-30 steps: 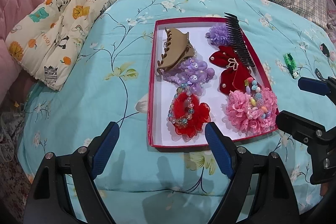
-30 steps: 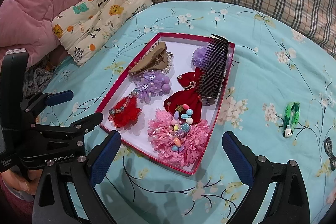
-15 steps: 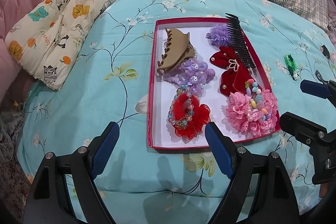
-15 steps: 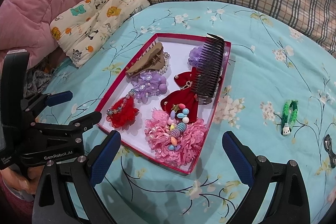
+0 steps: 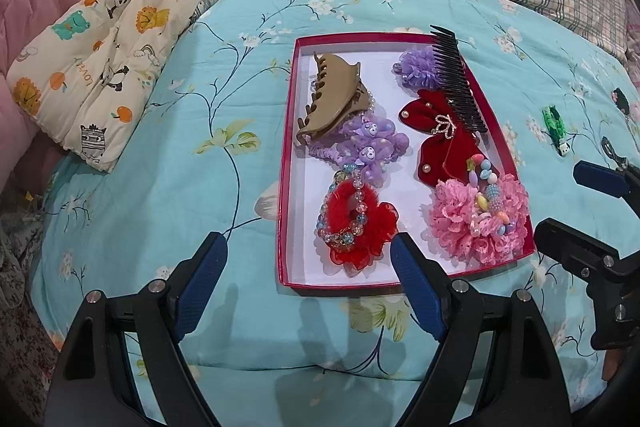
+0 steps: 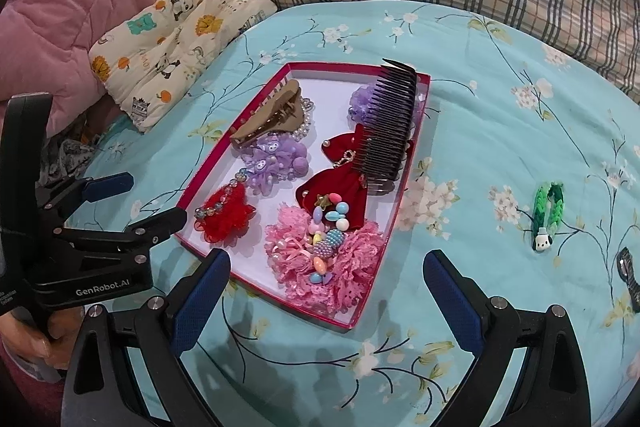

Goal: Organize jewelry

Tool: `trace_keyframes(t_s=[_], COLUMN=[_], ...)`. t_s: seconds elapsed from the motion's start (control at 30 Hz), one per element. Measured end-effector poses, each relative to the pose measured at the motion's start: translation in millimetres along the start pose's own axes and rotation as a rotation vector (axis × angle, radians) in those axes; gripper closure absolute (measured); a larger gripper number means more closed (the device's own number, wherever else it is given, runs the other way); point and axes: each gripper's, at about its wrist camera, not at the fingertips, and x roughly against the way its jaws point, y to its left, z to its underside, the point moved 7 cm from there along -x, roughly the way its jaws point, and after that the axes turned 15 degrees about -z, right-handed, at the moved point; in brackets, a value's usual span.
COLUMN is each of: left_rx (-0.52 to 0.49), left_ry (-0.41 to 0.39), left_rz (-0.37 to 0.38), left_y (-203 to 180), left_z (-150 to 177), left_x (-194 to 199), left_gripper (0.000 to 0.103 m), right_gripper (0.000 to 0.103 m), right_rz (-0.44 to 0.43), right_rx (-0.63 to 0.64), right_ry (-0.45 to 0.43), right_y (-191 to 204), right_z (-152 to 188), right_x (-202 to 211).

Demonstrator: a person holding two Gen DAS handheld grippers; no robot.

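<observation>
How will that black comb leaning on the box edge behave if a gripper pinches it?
The black comb looks like rigid plastic, so it should probably lift without flopping. It rests tilted on the red box rim and the red velvet bow, so a nudge may tip it. Its thin teeth could likely snag.

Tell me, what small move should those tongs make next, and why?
Probably ease the right tongs, open and empty, toward the green clip. It lies loose on the bedspread outside the red tray, where most other pieces already sit.

Dark clip (image 6: 628, 277) cut off at right edge.
</observation>
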Motion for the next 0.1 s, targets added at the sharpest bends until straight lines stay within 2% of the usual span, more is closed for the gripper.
trace_keyframes(t_s=[0.1], left_rx=[0.006], left_ry=[-0.002], left_rz=[-0.002], left_y=[-1.0], left_z=[-1.7], left_x=[-0.1], left_gripper=[0.019], right_gripper=[0.005], right_rz=[0.003], right_rx=[-0.027], right_ry=[-0.013], right_y=[-7.5], right_z=[2.0], right_x=[0.5])
